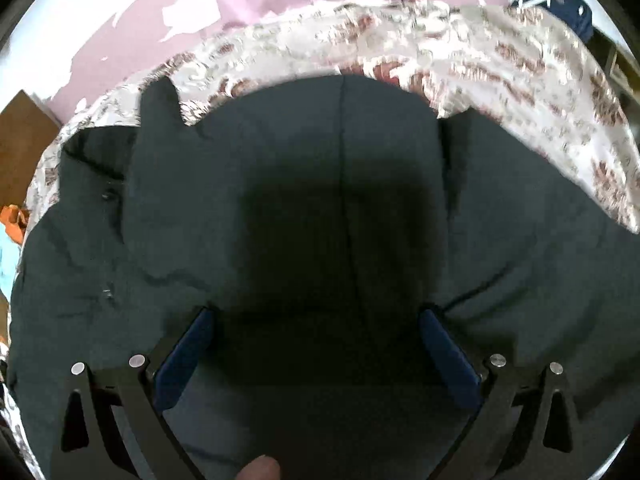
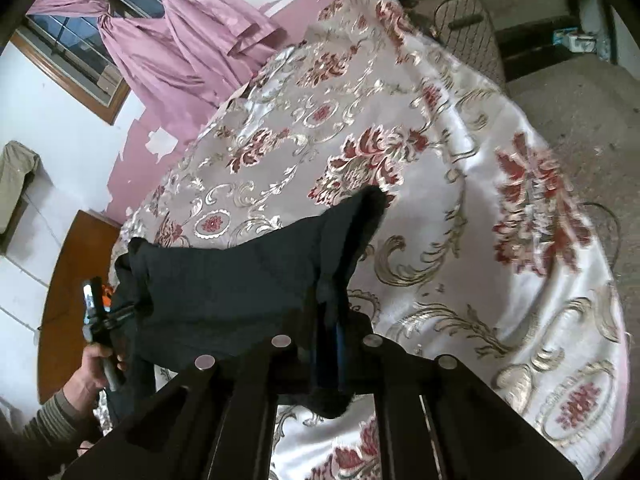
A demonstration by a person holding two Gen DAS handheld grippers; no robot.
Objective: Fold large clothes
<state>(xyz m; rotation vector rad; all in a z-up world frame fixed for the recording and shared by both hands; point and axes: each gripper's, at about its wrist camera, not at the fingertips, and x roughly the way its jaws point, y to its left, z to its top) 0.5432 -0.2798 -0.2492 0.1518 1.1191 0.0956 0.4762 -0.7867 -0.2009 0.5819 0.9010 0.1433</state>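
A large dark garment (image 1: 304,184) lies spread over the floral bedspread (image 1: 500,64) and fills most of the left wrist view. My left gripper (image 1: 320,322) hovers over its middle, open, its blue pads (image 1: 188,352) wide apart with only flat cloth below. In the right wrist view my right gripper (image 2: 330,346) is shut on an edge of the dark garment (image 2: 240,276), which hangs lifted and stretched above the bedspread (image 2: 400,128). A person's hand (image 2: 90,376) in a striped sleeve shows at the lower left.
Pink curtains (image 2: 180,40) hang at a wood-framed window (image 2: 68,64) beyond the bed. A brown wooden board (image 2: 76,280) stands at the bed's left side. A patterned chair (image 2: 468,36) and grey floor (image 2: 580,112) lie to the right.
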